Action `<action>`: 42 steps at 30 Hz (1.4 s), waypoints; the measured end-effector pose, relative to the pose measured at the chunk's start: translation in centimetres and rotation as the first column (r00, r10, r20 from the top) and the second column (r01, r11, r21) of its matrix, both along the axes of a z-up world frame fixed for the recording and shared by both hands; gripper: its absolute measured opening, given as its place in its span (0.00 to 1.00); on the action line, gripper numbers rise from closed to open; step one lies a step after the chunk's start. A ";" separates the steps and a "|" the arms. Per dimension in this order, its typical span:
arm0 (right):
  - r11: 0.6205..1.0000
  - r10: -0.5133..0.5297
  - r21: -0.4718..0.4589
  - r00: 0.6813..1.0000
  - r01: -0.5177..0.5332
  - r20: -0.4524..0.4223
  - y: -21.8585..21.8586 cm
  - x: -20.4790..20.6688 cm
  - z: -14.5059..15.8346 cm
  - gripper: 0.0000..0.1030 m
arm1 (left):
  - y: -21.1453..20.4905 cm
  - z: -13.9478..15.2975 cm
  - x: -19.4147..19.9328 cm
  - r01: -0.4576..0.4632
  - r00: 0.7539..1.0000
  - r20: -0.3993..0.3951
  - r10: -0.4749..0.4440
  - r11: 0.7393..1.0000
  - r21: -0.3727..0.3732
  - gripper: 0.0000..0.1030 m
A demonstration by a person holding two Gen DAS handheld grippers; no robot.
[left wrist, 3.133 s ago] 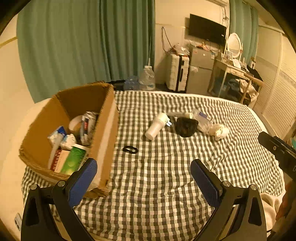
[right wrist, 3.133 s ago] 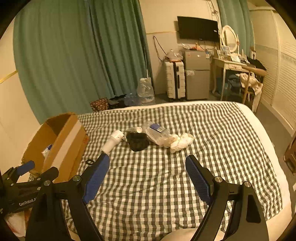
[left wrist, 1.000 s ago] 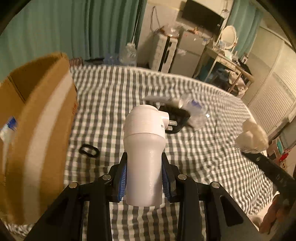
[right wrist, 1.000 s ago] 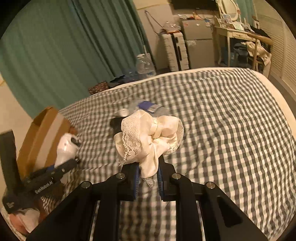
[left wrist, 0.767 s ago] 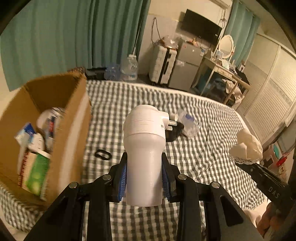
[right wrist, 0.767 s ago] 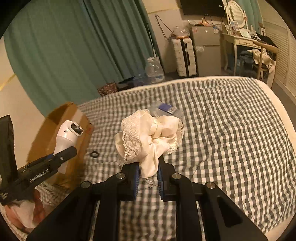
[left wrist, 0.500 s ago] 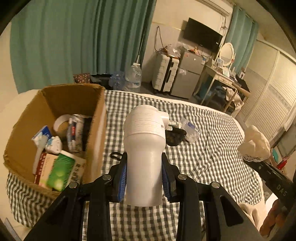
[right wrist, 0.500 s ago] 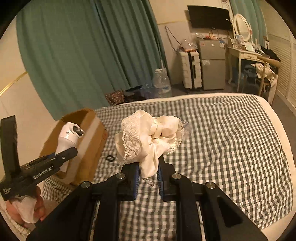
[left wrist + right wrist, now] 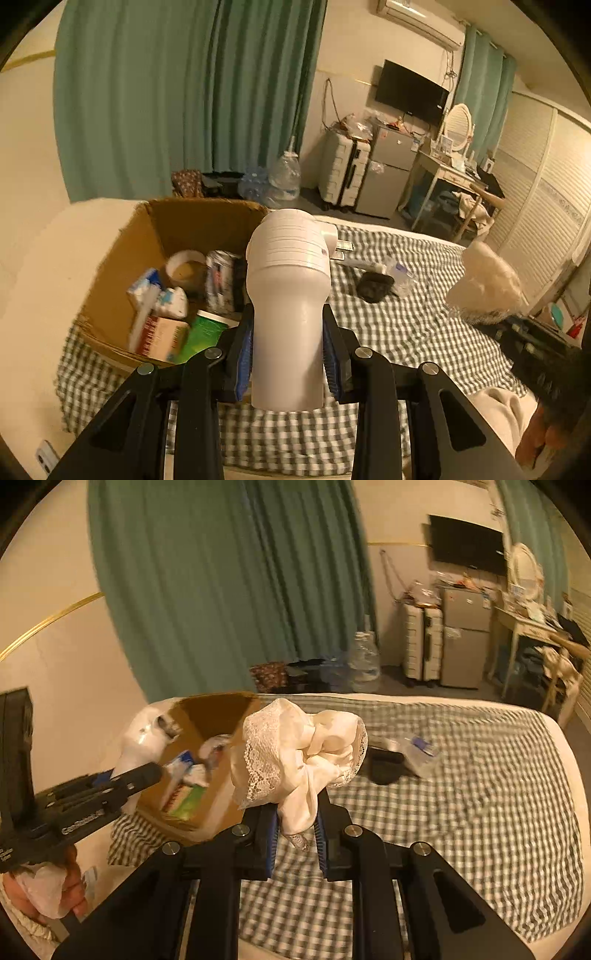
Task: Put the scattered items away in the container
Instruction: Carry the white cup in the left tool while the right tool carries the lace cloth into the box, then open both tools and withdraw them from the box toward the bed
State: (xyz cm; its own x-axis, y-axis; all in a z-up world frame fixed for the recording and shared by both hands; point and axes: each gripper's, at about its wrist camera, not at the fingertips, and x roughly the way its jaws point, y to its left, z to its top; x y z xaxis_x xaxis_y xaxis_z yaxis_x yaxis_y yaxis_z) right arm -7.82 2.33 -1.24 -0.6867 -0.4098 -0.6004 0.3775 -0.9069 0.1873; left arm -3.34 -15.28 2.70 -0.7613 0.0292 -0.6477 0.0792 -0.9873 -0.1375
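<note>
Left gripper point(image 9: 288, 354) clamped tight on a white plug-in device point(image 9: 290, 306), blue pads pressing both sides of its body, prongs sticking out to the right of its head. Device held upright in the air, in front of and slightly right of the open cardboard box point(image 9: 122, 258). Box sits ahead-left of the left gripper on the checkered bedspread point(image 9: 406, 332); inside it are a tape roll point(image 9: 184, 267), a can point(image 9: 221, 280), a green pack point(image 9: 201, 332) and small cartons.

Right gripper point(image 9: 297, 834) closed on a cream lace scrunchie point(image 9: 299, 753), fabric bunched above the pads, held off the bed. Box point(image 9: 214, 709) lies ahead-left of it, with the left gripper point(image 9: 125, 781) and white device point(image 9: 144, 738) between.

Ahead-right of both grippers, on the bed: a black pouch point(image 9: 384, 768) touching a clear plastic bag point(image 9: 421, 753).
</note>
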 end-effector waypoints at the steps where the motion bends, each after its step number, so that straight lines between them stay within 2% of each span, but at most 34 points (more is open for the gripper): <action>1: 1.000 0.026 0.003 1.000 -0.026 0.002 -0.9 0.1 0.0 0.17 | -0.4 0.1 0.0 -0.007 1.000 -0.007 0.007 1.000 -0.006 0.32; 7: 0.990 0.142 0.024 0.990 -0.142 0.006 -5.8 -1.0 -0.3 0.18 | -3.0 -0.5 -1.2 -0.051 0.999 0.009 0.051 0.998 -0.036 0.32; 12: 0.980 0.197 -0.003 0.979 -0.197 0.051 -9.4 -2.7 -1.7 0.18 | -6.8 -2.2 -3.1 -0.104 0.993 0.048 0.106 0.994 -0.040 0.32; 18: 0.973 0.229 0.012 0.969 -0.231 0.098 -13.9 -7.8 -3.7 0.18 | -11.6 -5.3 -6.0 -0.164 0.978 0.129 0.164 0.986 -0.006 0.32; 27: 0.971 0.235 -0.015 0.950 -0.237 0.207 -19.4 -15.9 -6.4 0.18 | -14.0 -9.0 -10.9 -0.181 0.960 0.206 0.191 0.981 -0.063 0.32; 28: 0.973 0.220 0.015 0.951 -0.228 0.220 -19.9 -16.6 -6.6 0.18 | -14.1 -9.3 -11.3 -0.186 0.957 0.211 0.198 0.980 -0.072 0.33; 29: 0.975 0.207 0.041 0.955 -0.220 0.211 -20.1 -16.8 -6.5 0.28 | -14.1 -9.5 -11.5 -0.188 0.956 0.214 0.201 0.979 -0.080 0.35; 30: 0.976 0.194 0.058 0.960 -0.210 0.200 -20.2 -16.9 -6.5 0.36 | -14.0 -9.8 -11.6 -0.183 0.956 0.218 0.198 0.979 -0.086 0.47; 31: 0.978 0.183 0.060 0.964 -0.197 0.192 -20.0 -17.0 -6.4 0.51 | -13.8 -10.1 -11.7 -0.172 0.956 0.226 0.188 0.981 -0.088 0.70; 32: 0.982 0.172 0.043 0.967 -0.183 0.189 -19.6 -17.1 -6.4 0.59 | -13.6 -10.4 -11.7 -0.159 0.955 0.236 0.177 0.983 -0.094 0.79; 33: 0.984 0.170 0.024 0.966 -0.177 0.194 -19.2 -17.2 -6.5 0.59 | -13.5 -10.5 -11.6 -0.154 0.957 0.234 0.173 0.983 -0.099 0.83; 36: 0.986 0.165 -0.010 0.965 -0.167 0.206 -18.0 -17.1 -6.5 0.61 | -13.3 -10.9 -11.4 -0.143 0.957 0.238 0.164 0.984 -0.103 0.84; 42: 0.993 0.121 -0.036 0.981 -0.117 0.152 -14.1 -15.8 -4.9 0.61 | -12.1 -10.0 -9.4 -0.157 0.955 0.241 0.175 0.983 -0.093 0.85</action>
